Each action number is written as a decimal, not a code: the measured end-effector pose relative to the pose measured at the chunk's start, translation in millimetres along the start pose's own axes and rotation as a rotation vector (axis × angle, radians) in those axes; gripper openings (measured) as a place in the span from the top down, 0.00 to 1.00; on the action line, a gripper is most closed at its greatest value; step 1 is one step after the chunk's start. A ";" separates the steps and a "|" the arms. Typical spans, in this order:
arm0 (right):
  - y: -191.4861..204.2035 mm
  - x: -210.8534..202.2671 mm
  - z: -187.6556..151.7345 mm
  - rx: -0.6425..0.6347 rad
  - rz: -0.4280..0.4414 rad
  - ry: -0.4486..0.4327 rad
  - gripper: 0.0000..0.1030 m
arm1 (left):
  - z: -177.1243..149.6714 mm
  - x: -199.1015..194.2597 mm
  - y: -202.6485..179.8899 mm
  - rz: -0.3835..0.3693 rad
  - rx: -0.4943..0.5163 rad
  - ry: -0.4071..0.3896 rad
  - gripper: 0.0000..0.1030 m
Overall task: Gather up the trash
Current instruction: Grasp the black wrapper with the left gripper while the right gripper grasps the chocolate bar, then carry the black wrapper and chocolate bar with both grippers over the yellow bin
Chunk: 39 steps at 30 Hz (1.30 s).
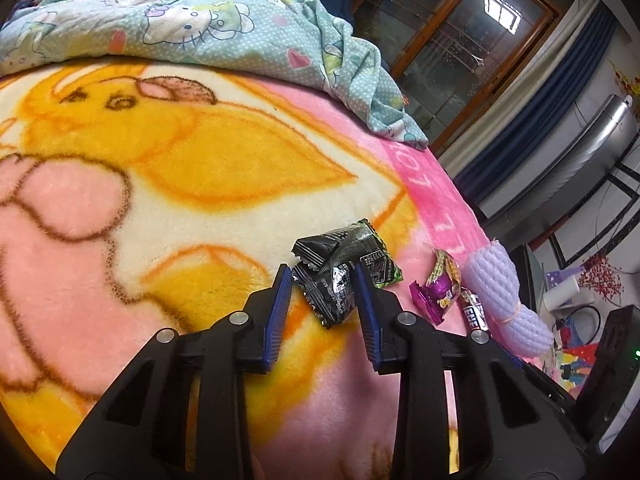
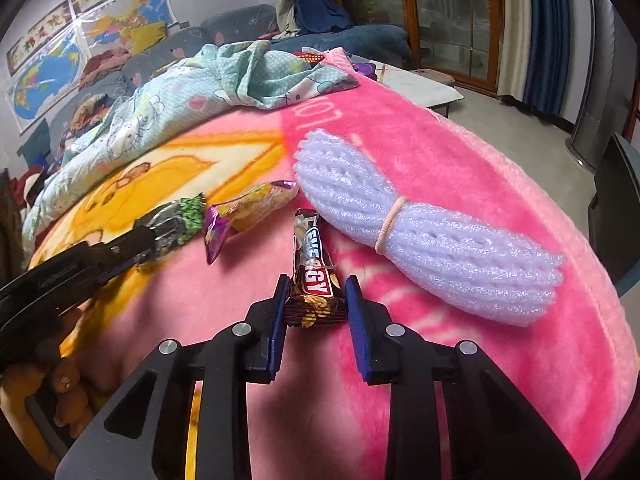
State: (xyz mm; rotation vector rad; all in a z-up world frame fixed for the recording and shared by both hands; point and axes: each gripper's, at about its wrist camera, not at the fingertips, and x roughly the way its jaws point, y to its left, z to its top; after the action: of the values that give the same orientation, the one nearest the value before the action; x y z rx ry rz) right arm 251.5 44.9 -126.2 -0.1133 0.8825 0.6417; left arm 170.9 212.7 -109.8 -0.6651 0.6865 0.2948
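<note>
A crumpled black and green snack wrapper [image 1: 340,272] lies on the pink and yellow blanket [image 1: 160,200]. My left gripper [image 1: 322,280] is open, its fingers on either side of the wrapper. A brown energy bar wrapper [image 2: 314,276] lies lengthwise between the open fingers of my right gripper [image 2: 316,292]. A purple and yellow candy wrapper [image 2: 244,212] lies between the two; it also shows in the left wrist view [image 1: 438,284]. The left gripper [image 2: 132,248] shows in the right wrist view at the black wrapper [image 2: 180,220].
A bundle of lilac foam netting [image 2: 420,232] tied with a rubber band lies right of the bar. A mint cartoon-print quilt [image 1: 200,28] is heaped at the far side of the bed. The bed edge drops to the floor [image 2: 520,120] on the right.
</note>
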 end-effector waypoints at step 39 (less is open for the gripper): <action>12.8 -125.2 -78.5 -0.107 0.157 -0.014 0.74 | -52.4 -101.3 -74.1 -0.183 0.260 -0.095 0.89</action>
State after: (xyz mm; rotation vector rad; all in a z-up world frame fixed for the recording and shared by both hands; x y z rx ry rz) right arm 132.8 -31.6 -80.8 -0.1364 0.8493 0.8358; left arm 104.0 118.5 -37.9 -0.4583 0.5567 0.0649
